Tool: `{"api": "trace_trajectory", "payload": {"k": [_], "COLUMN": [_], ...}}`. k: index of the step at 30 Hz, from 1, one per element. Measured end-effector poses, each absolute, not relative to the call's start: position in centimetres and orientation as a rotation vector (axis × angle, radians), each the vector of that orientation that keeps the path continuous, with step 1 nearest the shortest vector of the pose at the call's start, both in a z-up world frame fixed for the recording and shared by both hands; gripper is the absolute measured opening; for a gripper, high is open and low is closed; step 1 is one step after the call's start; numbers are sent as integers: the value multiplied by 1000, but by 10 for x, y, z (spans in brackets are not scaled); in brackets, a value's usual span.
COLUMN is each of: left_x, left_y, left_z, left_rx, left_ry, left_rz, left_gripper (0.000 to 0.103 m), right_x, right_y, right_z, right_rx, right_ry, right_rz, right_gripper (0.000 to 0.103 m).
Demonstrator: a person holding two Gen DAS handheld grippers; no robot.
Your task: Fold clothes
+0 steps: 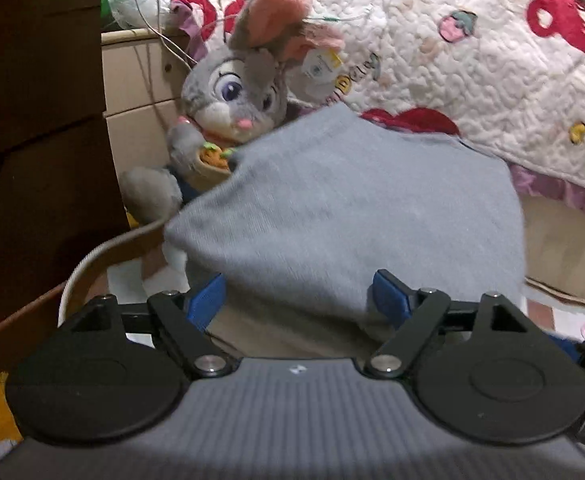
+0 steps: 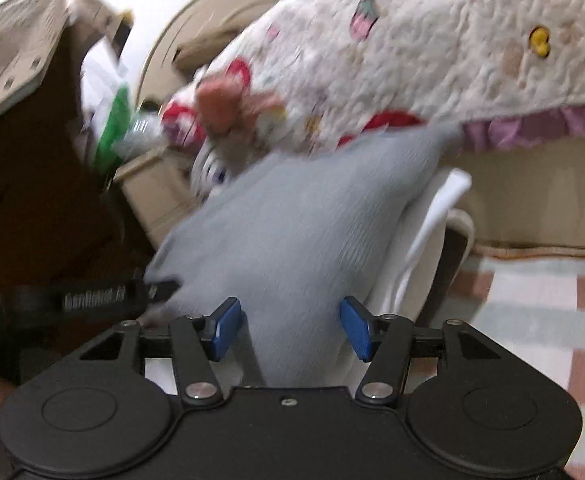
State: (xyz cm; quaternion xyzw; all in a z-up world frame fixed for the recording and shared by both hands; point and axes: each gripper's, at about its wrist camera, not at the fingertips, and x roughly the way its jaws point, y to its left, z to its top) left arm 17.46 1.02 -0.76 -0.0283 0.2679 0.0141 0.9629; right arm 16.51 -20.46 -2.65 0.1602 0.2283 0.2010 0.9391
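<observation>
Your left gripper and right gripper both stand spread, the grey garment lying loose between their pads, stretching ahead.

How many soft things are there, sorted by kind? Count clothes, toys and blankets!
Clothes: 2, a grey garment and a white garment under it
Plush toys: 1, a grey bunny
Quilts: 1, a patterned quilt
Total: 4

Left gripper: blue pads, black linkage arms, silver pivot screws, two round black discs, ribbed grey housing with small white mark. Right gripper: same blue pads, black arms, all-black housing, one centre screw.
</observation>
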Motion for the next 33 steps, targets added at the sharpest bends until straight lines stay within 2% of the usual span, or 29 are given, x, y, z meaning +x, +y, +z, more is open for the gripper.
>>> {"api": "trace_trajectory", "payload": {"k": [3, 5, 7, 11, 16, 19, 28, 33], "left_x": [158, 144, 121, 89, 48, 29, -22, -38], "left_y": [5, 7, 7, -15, -45, -56, -95, -122], "left_z": [-9, -8, 0, 12, 28, 39, 51, 46], "left_rx": [-55, -149, -168, -39, 19, 21, 100, 142], "left_ry": [600, 702, 680, 673, 673, 697, 705, 758], "left_rz": [-12, -142, -212, -149, -159, -141, -83, -100], "left_gripper": [84, 84, 84, 87, 94, 102, 103, 103], "right_x": [143, 127, 113, 83, 54, 33, -40, -64], "right_y": [-202, -209, -218, -234, -248, -261, -291, -301], "right_z": [-27, -24, -16, 5, 28, 38, 52, 55], "right_rx": [266, 279, 272, 219, 190, 213, 220, 181], "right_ry": [513, 521, 539, 534, 549, 553, 547, 572], "right_rz": [455, 437, 419, 380, 313, 294, 249, 210], "right_gripper": [61, 61, 61, 62, 63, 64, 70, 77]}}
